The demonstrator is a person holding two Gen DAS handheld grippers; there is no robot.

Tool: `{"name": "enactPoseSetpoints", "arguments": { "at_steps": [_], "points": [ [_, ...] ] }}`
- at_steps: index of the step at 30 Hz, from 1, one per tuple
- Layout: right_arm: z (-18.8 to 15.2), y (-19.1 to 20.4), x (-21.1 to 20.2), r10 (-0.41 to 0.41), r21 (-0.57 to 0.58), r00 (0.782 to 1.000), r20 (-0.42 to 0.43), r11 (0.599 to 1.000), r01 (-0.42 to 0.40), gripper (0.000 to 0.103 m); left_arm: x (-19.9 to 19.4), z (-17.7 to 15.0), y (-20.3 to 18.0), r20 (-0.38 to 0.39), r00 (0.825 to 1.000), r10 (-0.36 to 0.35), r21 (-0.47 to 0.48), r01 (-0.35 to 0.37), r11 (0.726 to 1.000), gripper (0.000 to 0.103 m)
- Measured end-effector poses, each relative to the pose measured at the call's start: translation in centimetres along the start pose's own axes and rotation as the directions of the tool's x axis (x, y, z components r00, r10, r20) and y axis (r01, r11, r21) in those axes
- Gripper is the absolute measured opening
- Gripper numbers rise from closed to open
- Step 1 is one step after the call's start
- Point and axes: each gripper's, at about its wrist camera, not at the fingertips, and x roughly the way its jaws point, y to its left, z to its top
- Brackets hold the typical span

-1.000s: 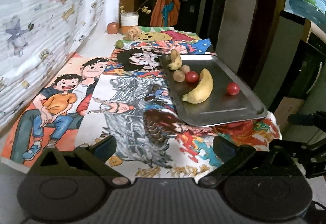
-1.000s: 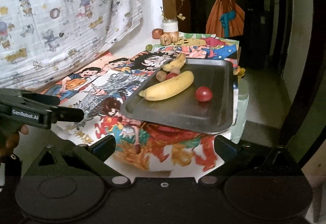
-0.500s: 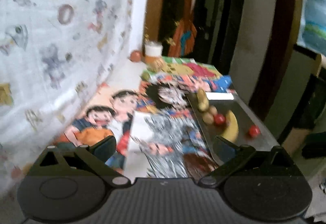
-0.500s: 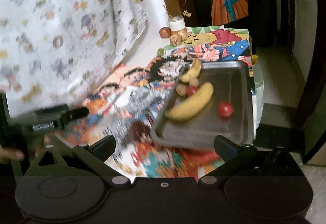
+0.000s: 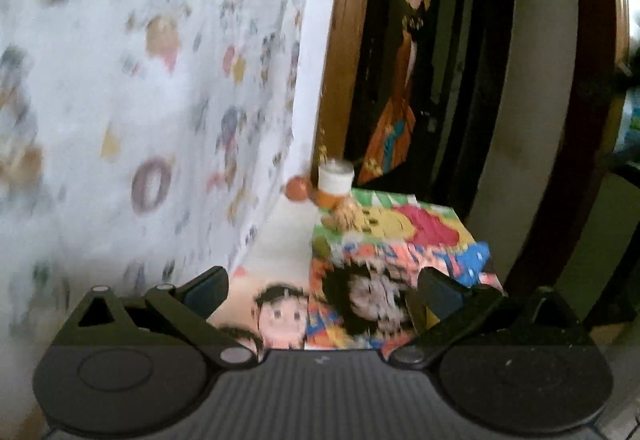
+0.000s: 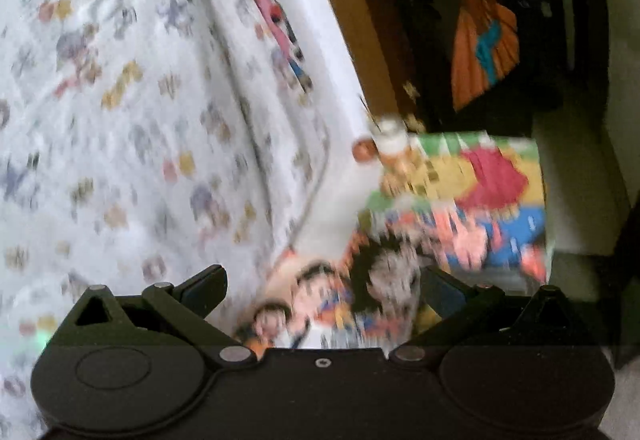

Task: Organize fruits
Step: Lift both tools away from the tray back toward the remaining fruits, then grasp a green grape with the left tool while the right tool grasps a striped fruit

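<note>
Both views swung up and toward the far end of the table (image 5: 280,240) within the last second. The tray with bananas and red fruits, in plain view a second ago, dropped out of both frames; now only the far corner showed. Heavy motion blur in both, so fine detail was unreadable.

Still visible at the far end: a round orange-brown fruit (image 5: 297,189) just left of a white jar (image 5: 336,178), touching or nearly so; a lumpy brownish thing by the jar was too blurred to name.

Likely meaning: the grippers were heading for the loose fruit at the far end, not the tray.

Left gripper (image 5: 322,290): jaws wide apart, empty, tilted upward. Right gripper (image 6: 322,290): the same, rolled somewhat, well short of the fruit.
</note>
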Motion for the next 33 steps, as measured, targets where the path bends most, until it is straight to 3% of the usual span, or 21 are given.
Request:
{"name": "enactPoseSetpoints", "arguments": {
  "at_steps": [4,8,14,22,28,33],
  "points": [
    [5.5,0.8,3.9,-0.004,-0.079,1.0,0.019,0.997,0.005,0.103,3.0,2.3,-0.7,0.02,0.999,0.04,0.009,-0.04,0.999,0.103],
    [8.1,-0.7,9.5,0.073,-0.14,0.997,0.014,0.988,-0.07,0.103,8.0,3.7,-1.2,0.005,0.996,0.088,-0.011,-0.088,0.996,0.103],
    [8.1,-5.0,18.5,0.154,-0.236,0.987,0.046,0.962,-0.14,0.103,15.9,2.3,-1.4,-0.02,0.995,0.093,-0.046,-0.094,0.995,0.103],
    [8.3,-12.7,30.5,0.176,-0.149,0.984,-0.014,0.973,-0.176,0.102,24.8,-0.7,-1.2,-0.088,0.994,0.071,-0.062,-0.077,0.995,0.103],
    [8.0,-15.7,35.5,0.204,-0.084,0.978,-0.045,0.975,-0.207,0.102,29.0,-1.7,-1.4,-0.104,0.993,0.06,-0.079,-0.068,0.994,0.103],
    [7.7,-16.7,39.0,0.209,-0.062,0.972,-0.104,0.974,-0.216,0.102,31.9,-2.4,-2.2,-0.119,0.989,0.083,-0.035,-0.088,0.996,0.102]
  ]
}}
